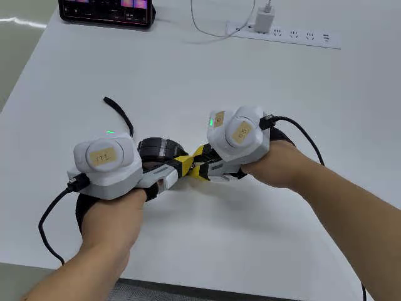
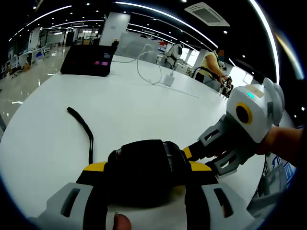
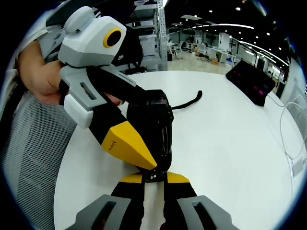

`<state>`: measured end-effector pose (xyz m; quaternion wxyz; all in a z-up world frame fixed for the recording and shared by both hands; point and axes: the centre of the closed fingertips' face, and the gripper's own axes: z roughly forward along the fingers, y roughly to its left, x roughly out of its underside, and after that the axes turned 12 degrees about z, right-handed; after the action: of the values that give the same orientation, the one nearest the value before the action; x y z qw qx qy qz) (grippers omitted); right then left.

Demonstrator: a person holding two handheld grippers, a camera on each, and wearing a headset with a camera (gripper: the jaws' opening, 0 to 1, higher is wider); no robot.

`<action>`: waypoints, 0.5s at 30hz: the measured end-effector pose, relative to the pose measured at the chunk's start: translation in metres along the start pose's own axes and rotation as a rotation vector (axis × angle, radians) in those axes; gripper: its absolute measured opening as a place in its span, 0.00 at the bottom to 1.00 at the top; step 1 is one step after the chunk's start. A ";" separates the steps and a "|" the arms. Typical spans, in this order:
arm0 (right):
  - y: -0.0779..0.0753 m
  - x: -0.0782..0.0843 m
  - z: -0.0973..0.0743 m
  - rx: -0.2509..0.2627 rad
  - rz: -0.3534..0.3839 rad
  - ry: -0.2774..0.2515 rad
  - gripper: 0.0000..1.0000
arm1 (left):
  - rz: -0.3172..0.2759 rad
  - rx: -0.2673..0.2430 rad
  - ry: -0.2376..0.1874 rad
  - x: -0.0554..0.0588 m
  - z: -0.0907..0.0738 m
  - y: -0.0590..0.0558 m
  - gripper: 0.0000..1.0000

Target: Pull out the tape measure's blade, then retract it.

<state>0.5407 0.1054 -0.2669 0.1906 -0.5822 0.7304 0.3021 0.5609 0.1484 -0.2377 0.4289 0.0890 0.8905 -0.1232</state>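
A black tape measure [image 1: 161, 149] sits low over the white table [image 1: 263, 100], its black wrist strap [image 1: 119, 113] trailing away behind it. My left gripper [image 1: 173, 158] is shut on the case, which bulges between the yellow-tipped jaws in the left gripper view [image 2: 144, 165]. My right gripper [image 1: 197, 162] faces it from the right, jaws shut on the blade's end hook [image 3: 154, 176] right at the case's mouth. Almost no blade shows between the hook and the case [image 3: 156, 122]. The two grippers' yellow fingertips nearly touch.
A dark tablet [image 1: 106, 11] stands at the table's far left edge. A white power strip [image 1: 285, 32] with a charger [image 1: 263, 19] and its cable lies at the far right. The table's near edge runs just under my hands.
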 end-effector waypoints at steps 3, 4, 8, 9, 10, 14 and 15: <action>0.000 0.000 0.000 0.001 0.002 -0.002 0.11 | 0.001 0.000 0.002 0.000 0.000 0.000 0.61; 0.000 0.000 0.000 0.001 0.003 -0.002 0.11 | 0.002 0.000 0.002 0.000 0.000 0.000 0.61; 0.000 0.000 0.000 0.003 0.006 -0.002 0.11 | 0.001 -0.002 0.006 0.000 0.000 0.000 0.61; 0.000 0.001 0.000 0.004 0.003 -0.002 0.11 | 0.001 -0.002 0.008 0.000 0.000 0.000 0.61; 0.000 0.001 0.000 0.005 0.004 -0.002 0.11 | 0.002 -0.002 0.009 0.000 0.000 0.000 0.61; 0.000 0.001 0.000 0.006 0.003 -0.004 0.11 | 0.007 -0.001 0.010 0.000 0.000 -0.001 0.61; 0.000 0.001 0.000 0.006 0.003 -0.005 0.11 | 0.007 0.000 0.010 0.000 0.000 -0.001 0.61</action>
<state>0.5402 0.1047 -0.2674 0.1939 -0.5796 0.7317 0.3017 0.5605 0.1476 -0.2374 0.4248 0.0925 0.8924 -0.1211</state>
